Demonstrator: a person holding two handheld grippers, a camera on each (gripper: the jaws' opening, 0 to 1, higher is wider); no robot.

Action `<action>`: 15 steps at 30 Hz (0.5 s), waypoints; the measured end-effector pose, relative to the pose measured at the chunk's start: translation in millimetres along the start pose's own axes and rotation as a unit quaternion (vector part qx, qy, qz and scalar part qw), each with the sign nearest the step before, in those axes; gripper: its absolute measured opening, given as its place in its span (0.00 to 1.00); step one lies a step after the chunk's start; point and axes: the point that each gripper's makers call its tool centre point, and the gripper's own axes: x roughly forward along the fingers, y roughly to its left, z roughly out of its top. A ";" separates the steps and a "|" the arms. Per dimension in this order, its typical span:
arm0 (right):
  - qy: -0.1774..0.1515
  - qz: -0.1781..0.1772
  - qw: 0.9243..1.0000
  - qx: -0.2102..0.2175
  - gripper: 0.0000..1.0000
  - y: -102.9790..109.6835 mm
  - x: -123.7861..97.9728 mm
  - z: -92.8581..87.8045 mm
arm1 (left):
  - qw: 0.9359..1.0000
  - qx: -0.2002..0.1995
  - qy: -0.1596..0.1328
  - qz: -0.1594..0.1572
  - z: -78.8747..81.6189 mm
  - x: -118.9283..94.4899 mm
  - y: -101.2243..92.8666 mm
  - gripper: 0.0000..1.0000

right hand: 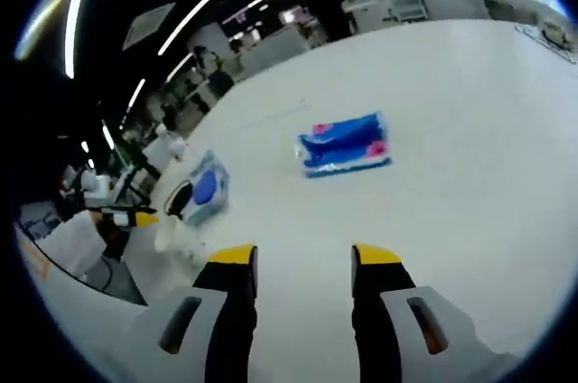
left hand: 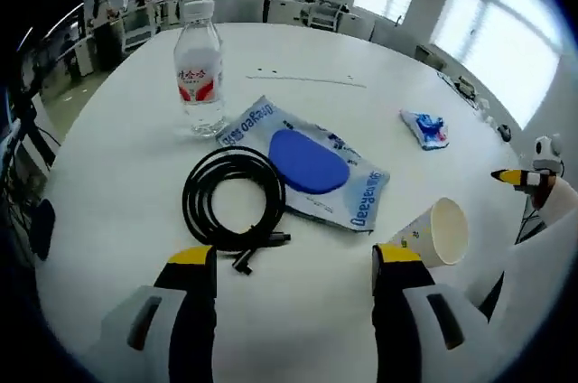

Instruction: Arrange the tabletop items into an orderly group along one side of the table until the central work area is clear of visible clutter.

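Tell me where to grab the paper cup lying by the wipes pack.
The paper cup lies on its side, mouth facing up-right in the left gripper view. Probably best: bring the left hand-held gripper from above, jaws across its side wall near the middle, not the thin rim.

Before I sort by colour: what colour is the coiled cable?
Black. The coiled cable shows best in the left gripper view, beside the wet-wipes pack.

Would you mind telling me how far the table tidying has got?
Nothing looks grouped yet. Both the left gripper and right gripper are open and empty. The water bottle, coiled cable, wipes pack, paper cup and blue packet lie scattered.
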 end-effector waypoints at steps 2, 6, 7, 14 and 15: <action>-0.003 -0.001 1.000 0.004 0.39 -0.1 -3.4 -1.1 | 1.000 0.009 0.006 -0.003 4.0 7.0 1.6 0.70; -0.010 -0.002 1.000 0.016 0.39 -1.3 -8.9 -3.6 | 0.999 0.030 0.020 -0.002 5.8 16.1 6.1 0.69; -0.011 -0.003 1.000 0.016 0.39 -1.6 -9.7 -4.4 | 0.999 0.036 0.025 -0.002 4.9 17.8 7.1 0.68; -0.016 -0.008 1.000 0.023 0.38 -3.1 -14.8 -7.8 | 0.995 0.082 0.050 0.000 3.8 31.8 12.0 0.63; -0.016 -0.008 1.000 0.024 0.38 -3.3 -14.9 -7.9 | 0.995 0.084 0.049 -0.001 4.6 34.4 12.0 0.63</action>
